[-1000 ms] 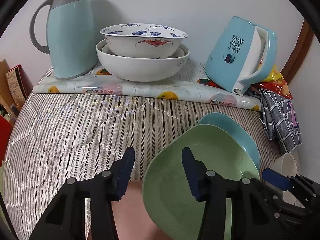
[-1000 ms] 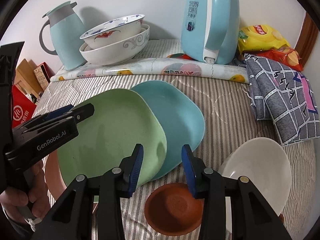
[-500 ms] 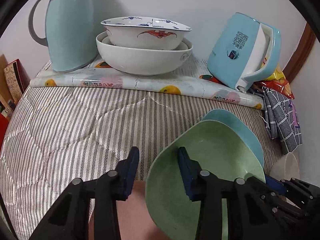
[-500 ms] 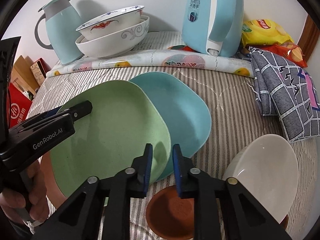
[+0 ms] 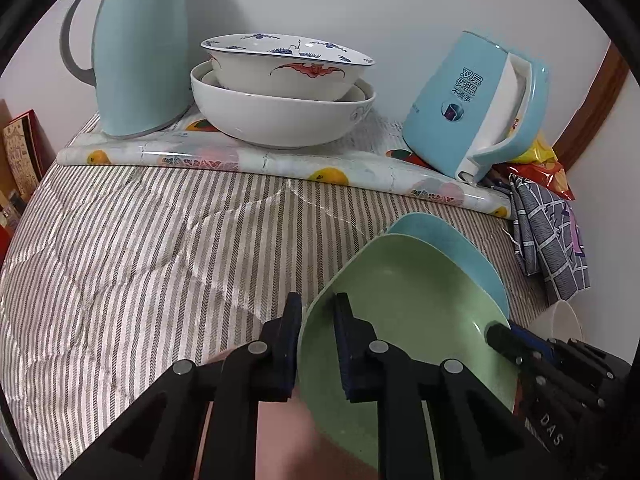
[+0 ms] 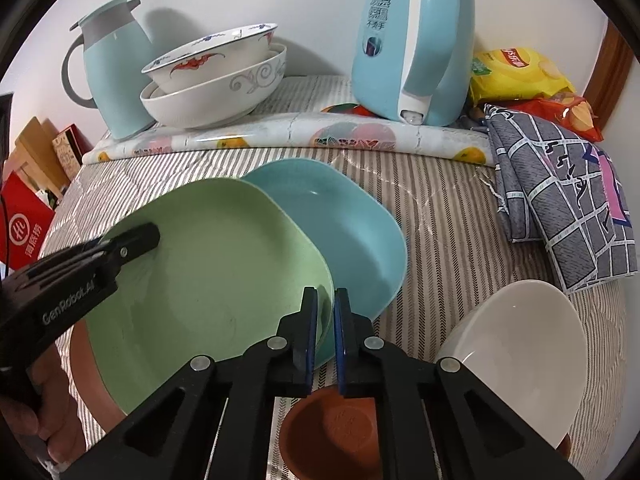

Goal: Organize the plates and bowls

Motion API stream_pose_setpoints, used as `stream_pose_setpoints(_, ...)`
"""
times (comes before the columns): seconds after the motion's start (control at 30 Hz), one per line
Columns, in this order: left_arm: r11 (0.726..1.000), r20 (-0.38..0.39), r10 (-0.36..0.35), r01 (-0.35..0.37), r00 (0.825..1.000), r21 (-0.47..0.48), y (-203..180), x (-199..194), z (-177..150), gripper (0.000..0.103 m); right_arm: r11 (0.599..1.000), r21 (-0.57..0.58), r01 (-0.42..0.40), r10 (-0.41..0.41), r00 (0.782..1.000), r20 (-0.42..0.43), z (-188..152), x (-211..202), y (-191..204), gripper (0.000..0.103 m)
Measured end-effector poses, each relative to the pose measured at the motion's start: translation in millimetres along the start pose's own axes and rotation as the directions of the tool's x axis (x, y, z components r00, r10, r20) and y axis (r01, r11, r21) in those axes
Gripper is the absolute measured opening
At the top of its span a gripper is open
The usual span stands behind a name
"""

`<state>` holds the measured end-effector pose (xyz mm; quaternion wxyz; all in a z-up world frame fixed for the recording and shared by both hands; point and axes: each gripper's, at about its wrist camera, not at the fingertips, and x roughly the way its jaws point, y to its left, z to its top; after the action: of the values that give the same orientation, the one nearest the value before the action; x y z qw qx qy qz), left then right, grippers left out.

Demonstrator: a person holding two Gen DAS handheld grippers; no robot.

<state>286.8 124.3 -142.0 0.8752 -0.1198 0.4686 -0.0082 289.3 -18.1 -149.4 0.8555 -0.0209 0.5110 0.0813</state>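
Plates: a green plate [image 6: 208, 272], rounded-square with a smooth matte face, overlaps a blue plate [image 6: 344, 224] of the same shape on a striped quilted cloth [image 5: 120, 264]. Left gripper [image 5: 318, 312] has just been closing and now clamps the green plate's left rim, one pad under it and one on its face. Right gripper [image 6: 325, 300] has likewise been closing and now pinches the same plate's right rim; whether it also catches the blue plate's edge there cannot be told.

Near front in the right wrist view: a glossy white bowl [image 6: 516, 356] tilted on the cloth and a small brown dish [image 6: 332, 432], partly hidden by the gripper's fingers [image 6: 308, 328].

Back row on a glossy fruit-print mat [image 5: 260, 160]: two nested ceramic bowls, a painted bowl [image 5: 288, 68] inside a large white bowl [image 5: 280, 116], between a pale blue jug [image 5: 140, 52] and a blue kettle [image 5: 476, 108].

Grey checked cloth [image 6: 560, 200] and snack bags [image 6: 520, 72] lie at right, partly cut off by the frame edge.
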Motion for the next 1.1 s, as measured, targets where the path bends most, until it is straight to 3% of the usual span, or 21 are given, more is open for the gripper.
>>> stream_pose_setpoints(1.1, 0.999, 0.141, 0.033, -0.029, 0.989, -0.034, 9, -108, -39, 0.015, 0.998, -0.045, -0.046, 0.053, 0.987, 0.153, -34, -96, 26, 0.007)
